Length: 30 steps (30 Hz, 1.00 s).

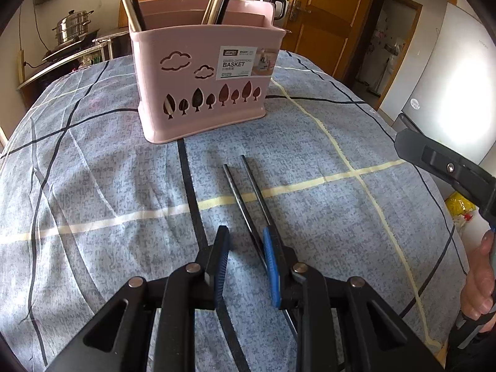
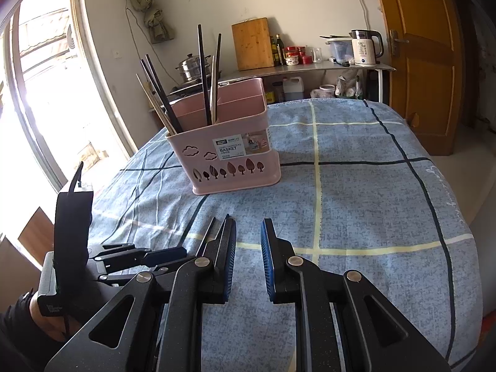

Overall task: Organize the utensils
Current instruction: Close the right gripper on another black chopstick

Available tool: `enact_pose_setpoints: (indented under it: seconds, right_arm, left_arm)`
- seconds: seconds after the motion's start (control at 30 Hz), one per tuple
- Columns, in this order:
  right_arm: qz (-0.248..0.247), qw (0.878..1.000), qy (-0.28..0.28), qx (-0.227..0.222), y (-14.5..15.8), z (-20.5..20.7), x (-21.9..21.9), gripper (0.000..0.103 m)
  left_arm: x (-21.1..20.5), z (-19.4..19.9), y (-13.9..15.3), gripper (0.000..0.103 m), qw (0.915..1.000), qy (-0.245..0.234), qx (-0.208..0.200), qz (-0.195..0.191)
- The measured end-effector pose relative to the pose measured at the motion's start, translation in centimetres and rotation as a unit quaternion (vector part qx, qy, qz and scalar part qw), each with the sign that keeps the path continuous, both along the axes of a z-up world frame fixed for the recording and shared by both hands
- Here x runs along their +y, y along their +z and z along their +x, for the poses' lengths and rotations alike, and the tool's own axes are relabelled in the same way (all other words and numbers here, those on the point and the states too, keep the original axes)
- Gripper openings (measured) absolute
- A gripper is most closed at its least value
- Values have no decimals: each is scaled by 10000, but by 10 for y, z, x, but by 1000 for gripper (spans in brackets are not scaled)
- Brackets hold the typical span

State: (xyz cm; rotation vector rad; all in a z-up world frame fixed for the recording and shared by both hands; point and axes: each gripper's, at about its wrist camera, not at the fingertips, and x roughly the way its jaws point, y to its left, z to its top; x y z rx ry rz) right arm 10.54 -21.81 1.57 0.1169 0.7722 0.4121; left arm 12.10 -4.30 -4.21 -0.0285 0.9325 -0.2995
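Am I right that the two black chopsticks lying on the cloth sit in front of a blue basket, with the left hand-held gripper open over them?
Not quite: the basket is pink, as the left wrist view shows. The two black chopsticks do lie on the cloth before it, with the left hand-held gripper open over them.

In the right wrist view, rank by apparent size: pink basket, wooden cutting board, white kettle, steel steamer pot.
1. pink basket, nearest, so enlarged.
2. wooden cutting board.
3. white kettle and steel steamer pot look alike; unranked.
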Motion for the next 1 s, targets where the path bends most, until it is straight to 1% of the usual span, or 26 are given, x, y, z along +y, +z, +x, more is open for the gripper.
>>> enact_pose_setpoints:
  seconds: [0.07, 0.13, 0.3, 0.53, 0.77, 1.0]
  right_arm:
    - [0, 10000, 1, 18, -1, 0, 1, 17]
    - [-13, 10000, 11, 36, -1, 1, 2, 17]
    - [-52, 10000, 38, 75, -3, 1, 6, 17]
    - [-55, 9999, 50, 102, -3, 2, 7, 17]
    - [-97, 9998, 130, 146, -5, 3, 14, 17]
    - [-252, 9988, 317, 274, -12, 9, 30, 17]
  left_arm:
    - [-3, 1, 0, 21, 9999, -5, -27, 108]
    - [-2, 2, -1, 12, 9998, 24, -53, 213]
    - [6, 4, -1, 11, 10000, 48, 5, 83]
    - [23, 2, -1, 8, 9997, 175, 28, 142]
    - [48, -1, -1, 7, 9989, 450, 64, 139]
    - [75, -2, -1, 7, 9970, 758, 117, 59]
